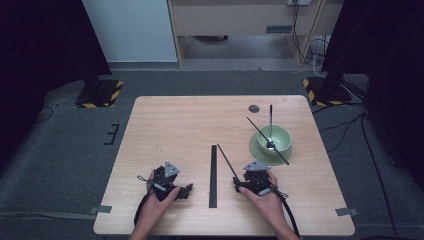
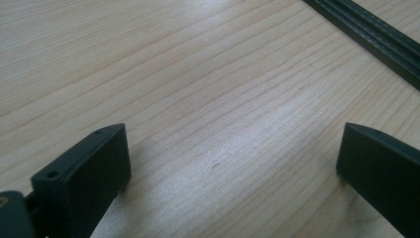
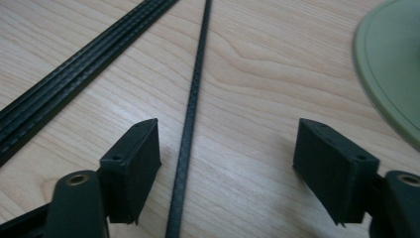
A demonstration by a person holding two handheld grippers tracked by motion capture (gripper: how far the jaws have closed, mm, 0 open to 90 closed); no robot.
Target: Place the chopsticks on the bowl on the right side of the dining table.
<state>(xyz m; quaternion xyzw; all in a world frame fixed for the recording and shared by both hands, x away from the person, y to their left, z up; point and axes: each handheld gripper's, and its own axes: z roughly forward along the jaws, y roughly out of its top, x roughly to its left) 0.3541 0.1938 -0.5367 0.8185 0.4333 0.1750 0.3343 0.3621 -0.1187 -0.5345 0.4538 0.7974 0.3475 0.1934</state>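
Right gripper view: the right gripper (image 3: 228,168) has its jaws spread, and a thin black rod (image 3: 190,119) lies on the wood between them, close beside the left-hand jaw but with a sliver of table showing between rod and pad. The far wider gap is on the other side of the rod, so nothing is pinched. The rod runs straight away from the jaws toward the far edge of that view. To its left a flat black strip (image 3: 74,84) with ribbed lines lies on the table, slanting off to the far side. At the right edge sits the rim of a pale green plate (image 3: 391,74).

In the high view the right gripper (image 1: 239,184) rests on the near part of the wooden table (image 1: 175,125), held in a hand (image 1: 270,202), with the rod (image 1: 226,160) angling away to the far left from it. The strip (image 1: 213,176) lies just left of it, pointing near to far. A green bowl (image 1: 280,135) stands on the plate (image 1: 260,152) to the far right, with a second dark rod (image 1: 267,141) leaning across it.

The left gripper (image 1: 185,191), well apart to the left, lies on the table in the other hand (image 1: 155,205). In the left gripper view its jaws are spread wide over bare wood (image 2: 198,99).
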